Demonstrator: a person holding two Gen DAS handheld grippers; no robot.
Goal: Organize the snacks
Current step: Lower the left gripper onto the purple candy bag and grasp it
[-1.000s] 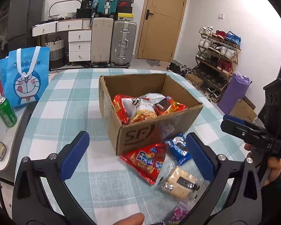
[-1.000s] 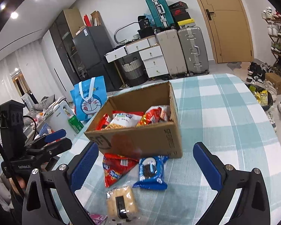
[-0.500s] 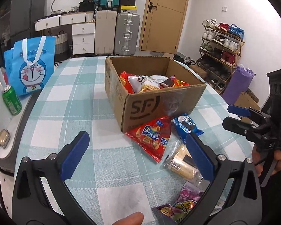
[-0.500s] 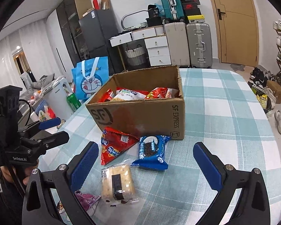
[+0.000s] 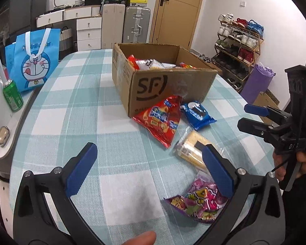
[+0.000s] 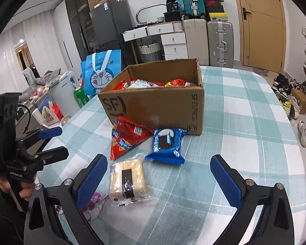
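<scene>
Both grippers empty, jaws spread wide, hovering over the tabletop short of the loose snacks. SF cardboard box sits mid-table, already part-filled with packets. Four snacks lie outside it: red chip bag leaning on the box front, blue Oreo pack just beside it and touching the box corner, clear-wrapped rice cracker pack nearer the cameras, purple candy bag nearest, low in the left view. Left gripper has the candy bag just beside its right finger, and the cracker pack partly behind that fingertip. Right gripper has the cracker pack inside its span, toward the left finger. Judgement: step in hand is choosing and grasping the next snack for the box; cracker pack looks like the natural pick for the right gripper. To do it well: centre the jaws on the pack, come down across its short width, pinch the firm body rather than the loose film edge, which will likely slip. Close gently, contents probably brittle. Keep the left gripper clear or send it to the candy bag so the two don't collide. Lift straight, clear the box wall, drop into a gap.
</scene>
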